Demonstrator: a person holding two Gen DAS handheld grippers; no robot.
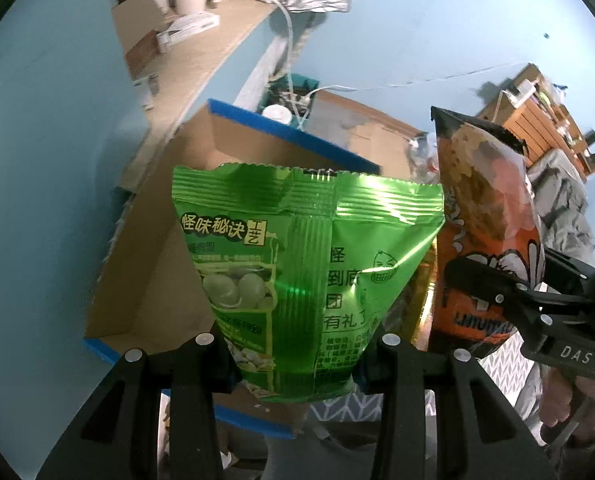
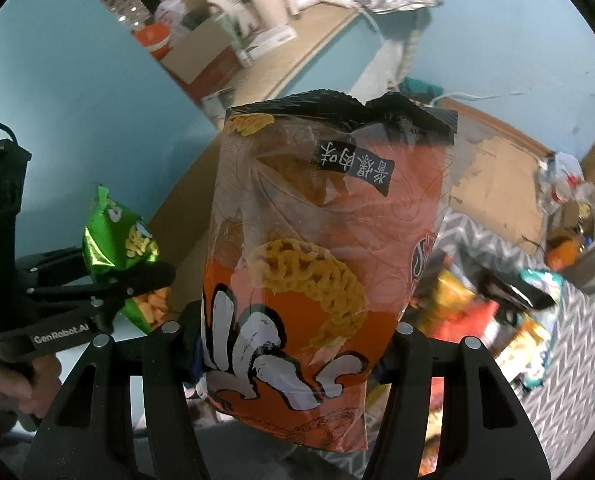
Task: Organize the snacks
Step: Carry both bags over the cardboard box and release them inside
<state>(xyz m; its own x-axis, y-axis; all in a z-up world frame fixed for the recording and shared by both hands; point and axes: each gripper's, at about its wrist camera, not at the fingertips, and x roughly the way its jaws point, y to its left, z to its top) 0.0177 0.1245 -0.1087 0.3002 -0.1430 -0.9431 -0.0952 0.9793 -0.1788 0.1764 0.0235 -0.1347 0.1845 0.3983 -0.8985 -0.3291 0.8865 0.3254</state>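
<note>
So both grippers are loaded mid-air right now. The left gripper has its jaws pinching the bottom of a green snack bag, and the right gripper is clamped on the lower part of an orange snack bag. Both bags stick up off the jaws, held clear of everything below.

The step looks like carrying both over to the cardboard box with the blue edging, which sits open just behind the green bag in the left view. To do it well, the person probably wants to bring one bag in at a time so the two grippers don't bump, since they're hanging right next to each other. These are puffy, slippery foil bags, so the squeeze should hold until the bag is low inside the box; letting go from high up would likely let it flop onto the rim. Squeezing harder risks crushing the snacks.

View differences: only the left wrist camera shows the box and how its opening lines up. Only the right wrist camera shows the pile of remaining snack packets lying on a grey chevron-patterned cloth, blurry, so can't say what they are. Each view also catches the other gripper from the side.
</note>
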